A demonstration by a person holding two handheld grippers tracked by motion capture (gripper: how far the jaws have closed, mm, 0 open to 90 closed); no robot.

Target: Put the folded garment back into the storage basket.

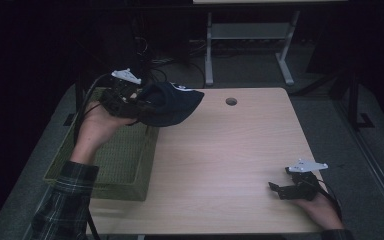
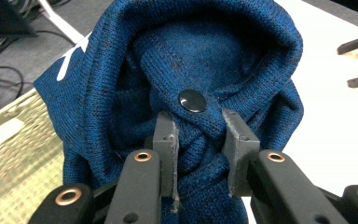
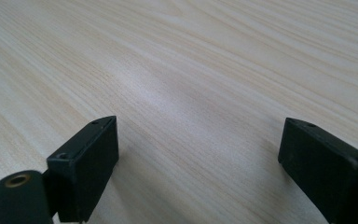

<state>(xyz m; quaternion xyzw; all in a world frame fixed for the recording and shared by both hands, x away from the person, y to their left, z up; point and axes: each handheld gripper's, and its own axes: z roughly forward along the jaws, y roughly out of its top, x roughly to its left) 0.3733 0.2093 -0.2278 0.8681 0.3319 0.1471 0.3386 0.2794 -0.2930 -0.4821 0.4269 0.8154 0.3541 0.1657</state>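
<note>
A dark blue knitted garment with a black snap button and white markings hangs in the air above the table's far left corner. My left gripper is shut on it; in the left gripper view its jaws pinch a bunched fold of the blue garment just below the button, around my left gripper's fingertip gap. My right gripper rests near the table's front right, jaws wide open with only bare wood between them, as at the right gripper.
A green woven basket sits at the table's left edge, below the held garment. The light wooden table has a round cable hole near its far edge. A white desk frame stands beyond on the dark floor.
</note>
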